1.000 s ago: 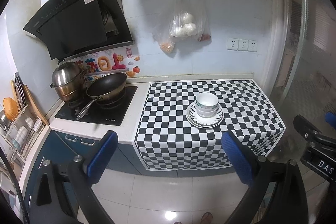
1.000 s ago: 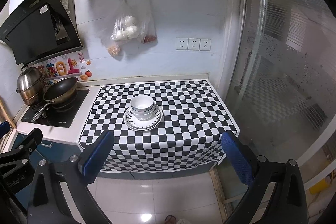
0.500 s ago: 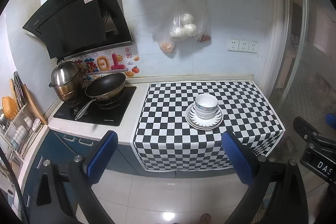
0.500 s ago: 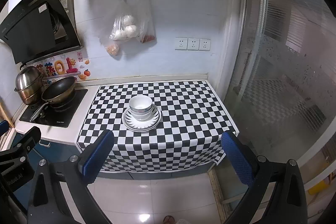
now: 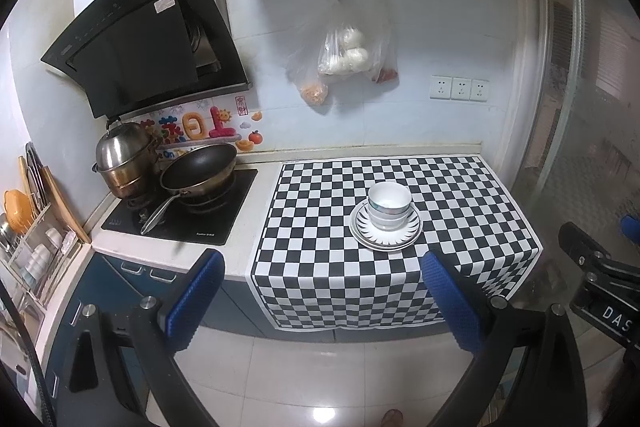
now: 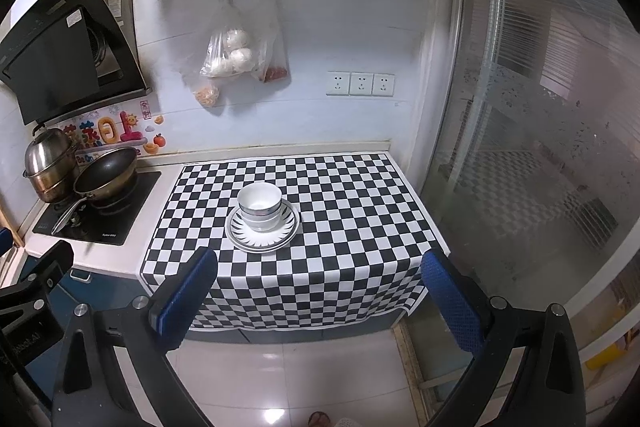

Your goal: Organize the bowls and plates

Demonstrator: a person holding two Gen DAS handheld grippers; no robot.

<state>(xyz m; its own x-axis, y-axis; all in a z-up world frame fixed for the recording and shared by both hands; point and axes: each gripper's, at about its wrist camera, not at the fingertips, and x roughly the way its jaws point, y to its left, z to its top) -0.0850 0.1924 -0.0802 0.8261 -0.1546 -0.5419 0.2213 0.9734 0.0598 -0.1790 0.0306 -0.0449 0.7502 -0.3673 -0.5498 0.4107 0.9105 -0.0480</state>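
Note:
White bowls (image 5: 389,205) (image 6: 260,205) are stacked on striped white plates (image 5: 408,231) (image 6: 286,229) in the middle of a checkered cloth (image 5: 320,251) (image 6: 352,219) on the counter. My left gripper (image 5: 324,301) hangs open in front of the counter, well short of the stack, with nothing between its blue pads. My right gripper (image 6: 318,299) is open too, back from the counter's front edge and empty. Each gripper shows at the edge of the other's view.
A black hob (image 5: 184,215) on the left carries a frying pan (image 5: 198,173) and a steel pot (image 5: 124,159). A dish rack (image 5: 32,255) stands far left. Food bags (image 5: 344,55) hang on the wall. A glass door (image 6: 540,147) closes the right side.
Both grippers have drifted slightly back and up from the counter, so the stack looks a little smaller. Nothing on the counter has moved.

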